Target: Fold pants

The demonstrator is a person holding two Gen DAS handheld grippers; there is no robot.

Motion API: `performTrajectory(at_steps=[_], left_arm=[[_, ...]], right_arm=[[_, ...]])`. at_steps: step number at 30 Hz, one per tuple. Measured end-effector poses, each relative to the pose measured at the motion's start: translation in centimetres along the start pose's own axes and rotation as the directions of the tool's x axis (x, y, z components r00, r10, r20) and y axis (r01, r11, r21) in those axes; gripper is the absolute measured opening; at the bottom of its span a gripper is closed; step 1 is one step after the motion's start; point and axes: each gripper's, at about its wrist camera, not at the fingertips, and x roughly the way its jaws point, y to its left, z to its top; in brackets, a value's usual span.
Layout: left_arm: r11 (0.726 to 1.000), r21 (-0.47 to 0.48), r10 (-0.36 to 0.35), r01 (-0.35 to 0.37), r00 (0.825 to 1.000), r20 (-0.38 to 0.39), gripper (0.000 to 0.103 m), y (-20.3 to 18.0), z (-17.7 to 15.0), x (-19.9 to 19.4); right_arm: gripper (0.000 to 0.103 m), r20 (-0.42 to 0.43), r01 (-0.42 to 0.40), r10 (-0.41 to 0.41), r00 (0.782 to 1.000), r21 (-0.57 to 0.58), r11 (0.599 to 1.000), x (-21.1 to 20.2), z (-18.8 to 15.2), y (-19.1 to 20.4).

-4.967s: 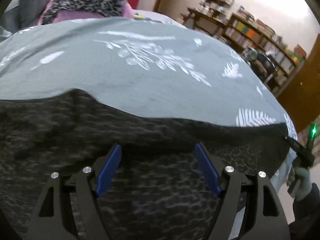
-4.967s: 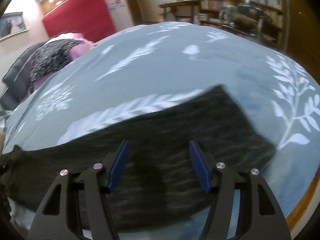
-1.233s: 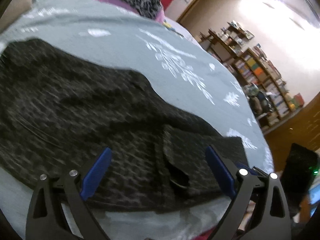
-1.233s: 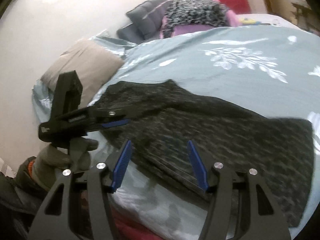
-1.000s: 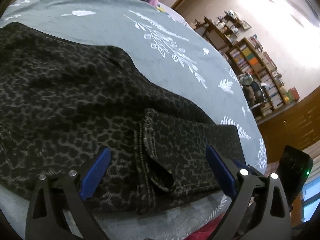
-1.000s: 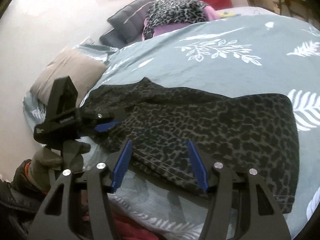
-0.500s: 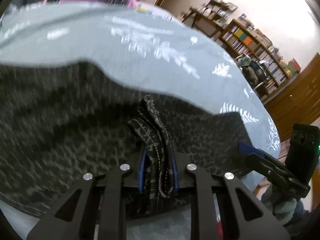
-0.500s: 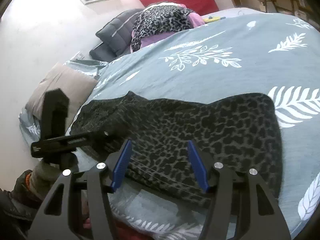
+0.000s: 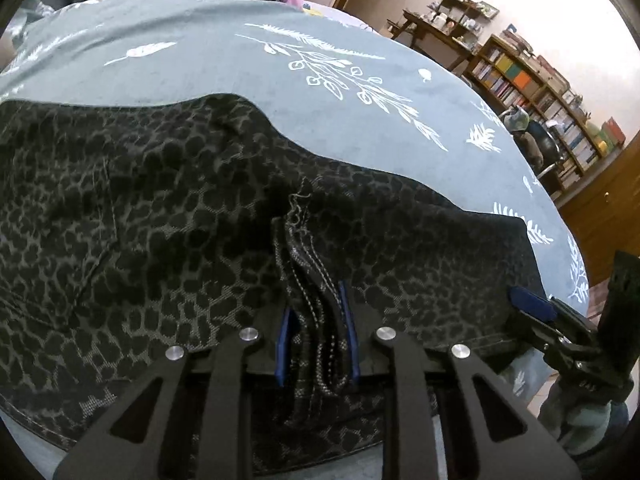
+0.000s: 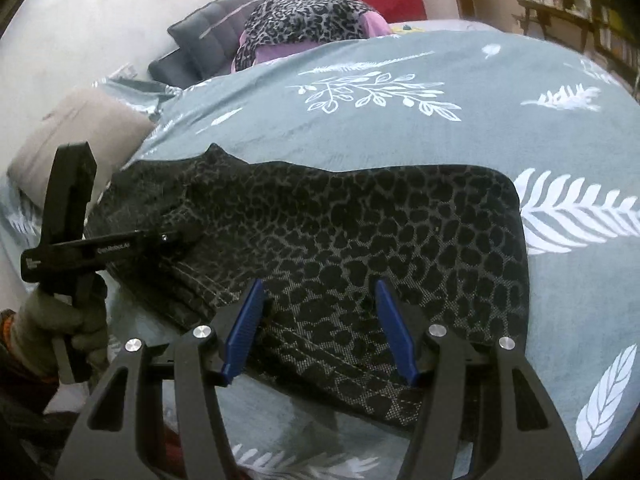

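Note:
Dark leopard-print pants [image 9: 140,248] lie flat on a grey-green bedspread [image 9: 280,92], folded over once. My left gripper [image 9: 316,320] is shut on a bunched hem edge of the pants near the bed's front edge. In the right wrist view the pants [image 10: 380,232] spread across the middle, and the left gripper [image 10: 180,236] shows at the left, pinching the fabric. My right gripper [image 10: 320,328] is open, its blue fingers just over the near folded end of the pants. It also shows in the left wrist view [image 9: 532,300] at the pants' right corner.
A pile of leopard and pink clothes [image 10: 304,20] and a dark cushion [image 10: 200,48] lie at the bed's far end. A beige pillow [image 10: 72,132] sits on the left. Bookshelves [image 9: 540,84] and a desk [image 9: 432,36] stand beyond the bed.
My left gripper has gone from wide open over the pants to shut on the hem edge. My right gripper has moved closer to the near folded end and stays open.

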Motion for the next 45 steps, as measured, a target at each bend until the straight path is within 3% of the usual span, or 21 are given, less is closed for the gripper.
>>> performTrajectory(at_steps=[4, 7, 10, 14, 17, 23, 26, 29, 31, 36, 39, 45], left_arm=[[1.0, -0.017, 0.015, -0.015, 1.0, -0.001, 0.028, 0.9, 0.4, -0.9], [0.996, -0.017, 0.086, -0.086, 0.995, 0.046, 0.06, 0.7, 1.1, -2.4], [0.995, -0.043, 0.091, -0.087, 0.991, 0.099, 0.061, 0.7, 1.4, -4.3], [0.999, -0.02, 0.043, -0.04, 0.989, 0.14, 0.061, -0.5, 1.5, -5.4], [0.999, 0.026, 0.02, -0.023, 0.992, 0.125, 0.061, -1.8, 1.2, -4.2], [0.995, 0.018, 0.093, -0.094, 0.995, 0.046, 0.062, -0.7, 0.6, -0.1], [0.998, -0.007, 0.068, -0.067, 0.996, 0.053, 0.062, -0.3, 0.5, -0.5], [0.997, -0.041, 0.065, -0.062, 0.994, 0.086, 0.07, 0.4, 0.3, -2.4], [0.995, -0.078, 0.074, -0.064, 0.988, 0.136, 0.078, 1.3, 0.4, -4.4], [0.974, -0.207, 0.143, -0.097, 0.965, 0.219, 0.079, 5.3, -0.4, -9.2], [0.945, -0.295, 0.218, -0.14, 0.943, 0.251, 0.08, 8.6, -1.3, -12.0], [0.879, -0.45, 0.306, -0.157, 0.91, 0.28, 0.08, 14.2, -2.8, -16.0]], right_arm=[[0.06, 0.039, -0.005, 0.003, 0.999, 0.035, 0.999, -1.2, 1.1, -0.1], [0.06, 0.078, 0.019, -0.023, 0.997, 0.047, 0.999, -2.0, 1.9, -0.5], [0.06, 0.078, 0.042, -0.046, 0.996, 0.05, 0.998, -1.6, 2.3, -1.0], [0.06, 0.06, 0.051, -0.055, 0.997, 0.071, 0.996, -0.3, 2.6, -1.7], [0.06, 0.034, 0.07, -0.073, 0.997, 0.065, 0.995, 1.1, 2.4, -1.8], [0.066, 0.019, 0.123, -0.123, 0.992, -0.003, 0.992, 2.4, 1.6, -1.1], [0.068, 0.017, 0.173, -0.172, 0.985, -0.06, 0.983, 2.9, 1.3, -0.1], [0.068, 0.022, 0.167, -0.167, 0.986, -0.035, 0.985, 2.6, 1.6, -0.1], [0.068, 0.042, 0.128, -0.128, 0.991, 0.009, 0.992, 1.7, 2.0, -0.2], [0.068, 0.079, 0.105, -0.104, 0.991, -0.014, 0.994, 0.6, 2.7, 1.5], [0.068, 0.069, 0.091, -0.088, 0.994, -0.042, 0.995, 1.1, 2.7, 2.8], [0.068, 0.043, 0.076, -0.073, 0.996, -0.071, 0.995, 1.9, 2.2, 4.5]])
